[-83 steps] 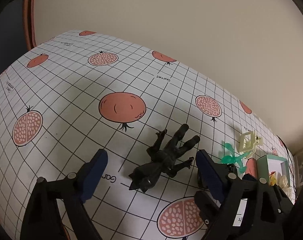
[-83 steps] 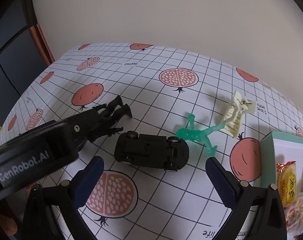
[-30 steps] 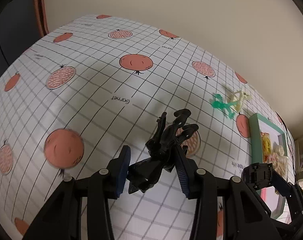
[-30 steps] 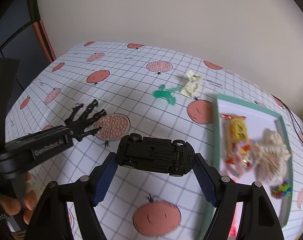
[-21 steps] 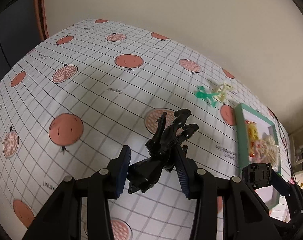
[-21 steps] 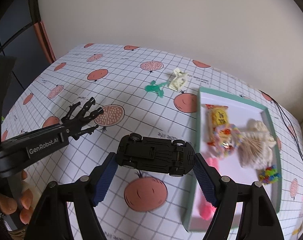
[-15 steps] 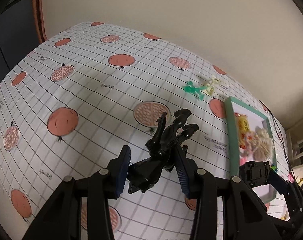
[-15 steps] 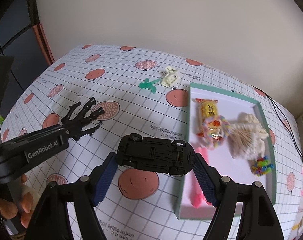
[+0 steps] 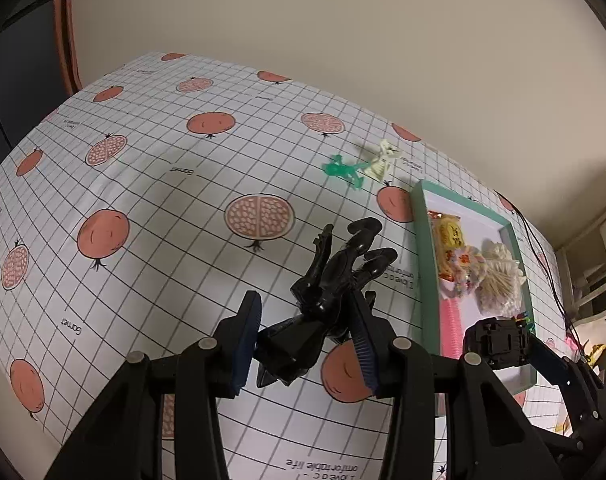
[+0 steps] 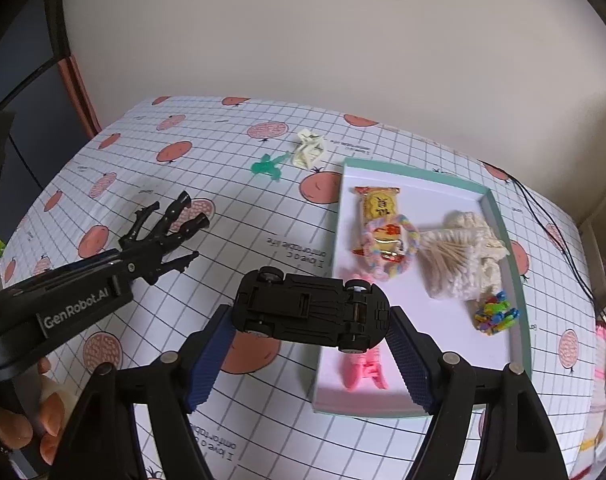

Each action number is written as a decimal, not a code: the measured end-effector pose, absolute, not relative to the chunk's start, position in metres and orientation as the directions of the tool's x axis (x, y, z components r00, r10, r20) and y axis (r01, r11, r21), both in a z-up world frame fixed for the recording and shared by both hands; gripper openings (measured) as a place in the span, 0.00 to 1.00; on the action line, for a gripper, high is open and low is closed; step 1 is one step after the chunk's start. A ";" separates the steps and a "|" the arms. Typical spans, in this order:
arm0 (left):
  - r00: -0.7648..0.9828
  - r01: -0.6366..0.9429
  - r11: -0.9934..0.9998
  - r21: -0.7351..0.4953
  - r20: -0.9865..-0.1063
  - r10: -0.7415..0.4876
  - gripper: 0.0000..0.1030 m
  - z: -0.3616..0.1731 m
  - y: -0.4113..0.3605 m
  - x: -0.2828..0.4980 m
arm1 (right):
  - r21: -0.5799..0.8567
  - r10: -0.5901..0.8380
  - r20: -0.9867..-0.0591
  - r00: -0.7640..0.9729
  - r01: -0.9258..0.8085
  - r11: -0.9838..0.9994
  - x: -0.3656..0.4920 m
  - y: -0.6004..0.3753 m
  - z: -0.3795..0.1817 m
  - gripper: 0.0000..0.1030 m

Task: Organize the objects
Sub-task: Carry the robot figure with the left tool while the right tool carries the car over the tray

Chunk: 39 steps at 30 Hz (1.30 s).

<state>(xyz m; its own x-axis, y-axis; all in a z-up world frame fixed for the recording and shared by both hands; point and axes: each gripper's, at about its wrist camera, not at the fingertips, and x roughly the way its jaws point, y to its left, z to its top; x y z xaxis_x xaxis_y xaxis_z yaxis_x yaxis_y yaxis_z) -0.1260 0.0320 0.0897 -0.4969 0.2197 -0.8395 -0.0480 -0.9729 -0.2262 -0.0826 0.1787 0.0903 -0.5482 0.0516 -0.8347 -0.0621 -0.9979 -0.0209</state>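
Transport looks like the step in hand: both grippers hang above the white grid-patterned tablecloth printed with orange pomegranates [image 9: 151, 208], each loaded. The left gripper [image 9: 303, 344] is closed on a glossy black plastic animal figure [image 9: 327, 284], pinched across its body with the head pointing back toward the camera and the legs sticking forward, clear of the cloth. The right gripper [image 10: 311, 342] is clamped end to end on a black plastic toy car [image 10: 309, 312], held belly-up so its chassis and wheels show, over the near left edge of the shallow mint-green tray with a white floor [image 10: 499, 216]. That tray already holds a yellow snack packet, a pastel braided loop, a bundle of cotton swabs, a small multicoloured block toy and a pink plastic piece partly hidden under the car. Both toys appear light, rigid and smooth; the car's bumpers give flat faces to squeeze, while the figure's thin legs seem likely to snap or twist out, so its thick torso is the sounder hold. A green plastic figurine [image 10: 269, 168] and a cream hair clip [image 10: 311, 152] lie on the cloth just beyond the tray's far left corner.
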 end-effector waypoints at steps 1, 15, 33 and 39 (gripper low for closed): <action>-0.499 -0.050 -0.972 -0.228 -0.838 0.222 0.45 0.091 0.034 -0.125 | -0.020 0.053 -0.835 -0.548 -0.067 -0.998 -0.082 0.181 0.090 0.76; -0.495 -0.111 -0.961 -0.253 -0.825 0.274 0.44 0.092 0.071 -0.114 | -0.038 0.104 -0.849 -0.518 -0.137 -0.990 -0.072 0.224 0.082 0.76; -0.481 -0.265 -0.928 -0.261 -0.799 0.362 0.45 0.093 0.138 -0.094 | -0.004 0.140 -0.881 -0.453 -0.289 -0.957 -0.055 0.299 0.060 0.76; -0.459 -0.312 -0.908 -0.278 -0.793 0.400 0.45 0.088 0.163 -0.088 | 0.001 0.157 -0.887 -0.434 -0.341 -0.940 -0.049 0.322 0.053 0.76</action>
